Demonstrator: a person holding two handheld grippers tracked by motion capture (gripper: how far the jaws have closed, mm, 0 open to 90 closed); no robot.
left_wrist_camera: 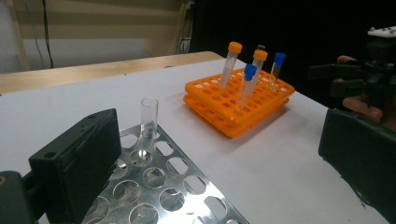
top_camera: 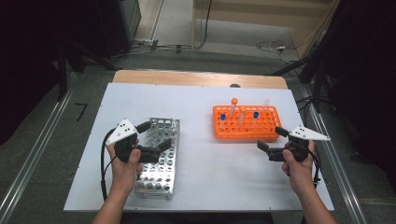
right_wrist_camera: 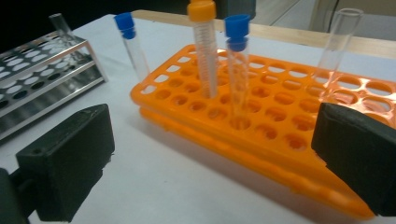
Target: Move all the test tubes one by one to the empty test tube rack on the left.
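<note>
My left gripper [top_camera: 158, 135] hovers open over the far end of a metal tube rack [top_camera: 159, 158], with nothing between its fingers. An uncapped clear tube [left_wrist_camera: 149, 116] stands in that rack just beyond the jaws. My right gripper [top_camera: 269, 138] is open too, at the near right corner of an orange tube rack [top_camera: 246, 123]. In the right gripper view the orange rack [right_wrist_camera: 261, 116] holds two blue-capped tubes [right_wrist_camera: 237, 60], an orange-capped tube [right_wrist_camera: 204, 46] and an uncapped clear tube [right_wrist_camera: 338, 42]. The jaws frame the rack without touching it.
Both racks rest on a white board [top_camera: 201, 98] laid over a wooden table [top_camera: 196, 77]. Bare board lies between the racks and along the near edge. Cables trail on the floor beyond the table.
</note>
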